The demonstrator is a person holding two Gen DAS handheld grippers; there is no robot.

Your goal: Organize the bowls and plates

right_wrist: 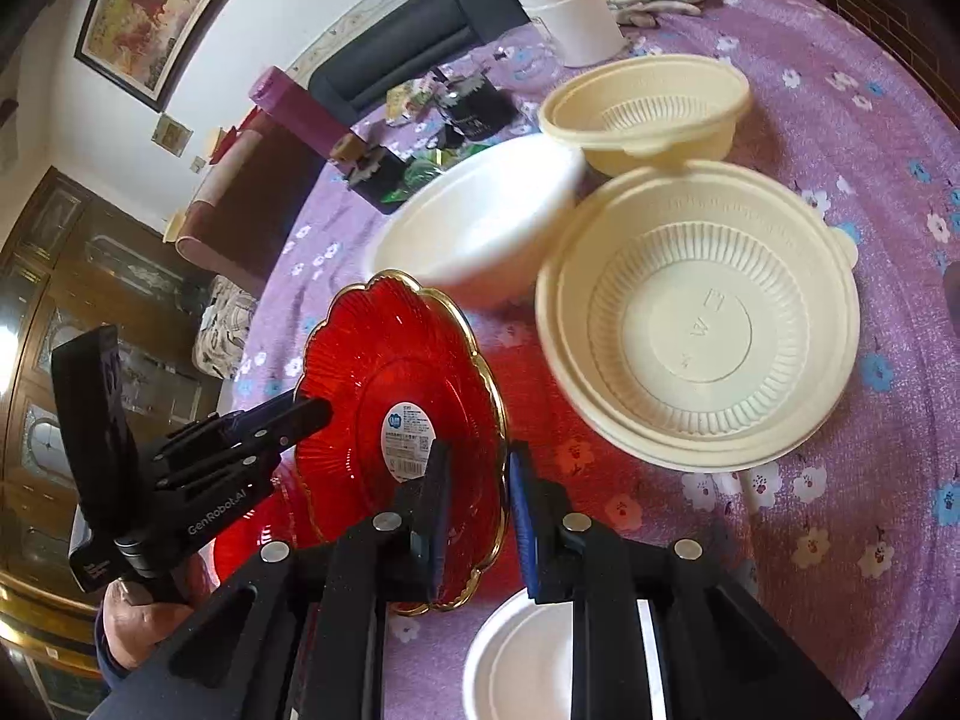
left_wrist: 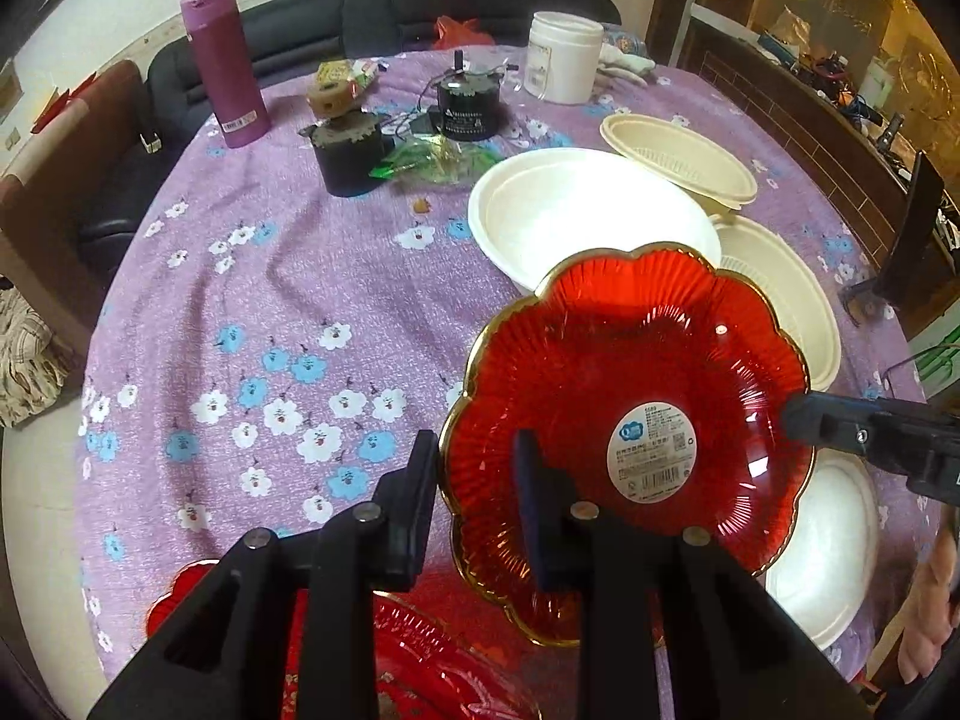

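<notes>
I hold the red scalloped plate [left_wrist: 630, 420] in the air between my two tongs; my left tongs [left_wrist: 477, 498] straddle its near rim, one finger outside and one inside, but I cannot tell if they truly pinch; my right tongs [right_wrist: 477, 516] straddle the opposite rim in the same way, with a visible gap, so there too I cannot tell. The plate is tilted above the purple flowered tablecloth [left_wrist: 270, 300]; ahead of my left tongs sits the white bowl [left_wrist: 594, 210], and beyond it the cream bowls [left_wrist: 678, 156]; under my left tongs lies another red plate [left_wrist: 420, 660]. If one pair loosens first, I judge the glossy rim can slide out and the plate may drop on the small white plate [right_wrist: 528, 660] below, or knock the cream lid [right_wrist: 702, 324].
</notes>
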